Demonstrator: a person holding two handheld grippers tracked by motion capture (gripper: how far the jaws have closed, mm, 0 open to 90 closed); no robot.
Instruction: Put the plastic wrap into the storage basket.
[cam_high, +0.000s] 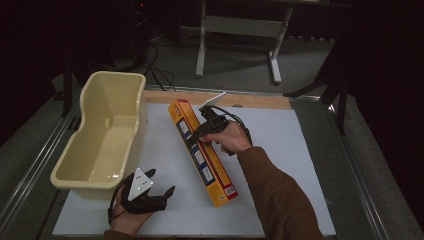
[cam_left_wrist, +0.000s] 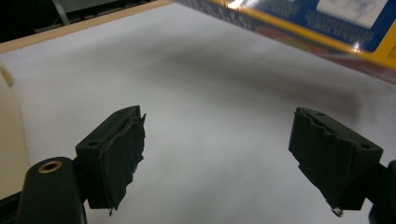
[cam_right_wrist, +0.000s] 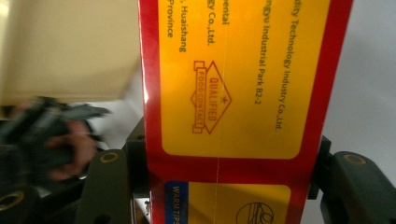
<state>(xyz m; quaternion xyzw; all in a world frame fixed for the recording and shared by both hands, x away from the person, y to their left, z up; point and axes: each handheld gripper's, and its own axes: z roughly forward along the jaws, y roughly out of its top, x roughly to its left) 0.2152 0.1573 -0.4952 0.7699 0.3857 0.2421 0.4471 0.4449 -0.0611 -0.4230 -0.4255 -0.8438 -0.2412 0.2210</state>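
White table (cam_high: 280, 165), right tool (cam_high: 200, 131) clamping box (cam_high: 202, 152), left tool (cam_high: 159, 181) wide, empty

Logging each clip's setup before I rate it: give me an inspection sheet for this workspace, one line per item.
Surface: white mat on a table with a wooden far edge and metal side rails.
Job's things: long yellow and red box lying diagonally on the mat; empty cream tub at the mat's left edge.
Clutter: nothing seen.
Grippers: right gripper shut on the box, one jaw on each side; left gripper open over bare mat, holding nothing, near the tub's near corner.
Cables: black cable looping at the right gripper; more cables on the floor behind the tub.
Surroundings: dim room, grey floor, a white-legged table frame beyond.
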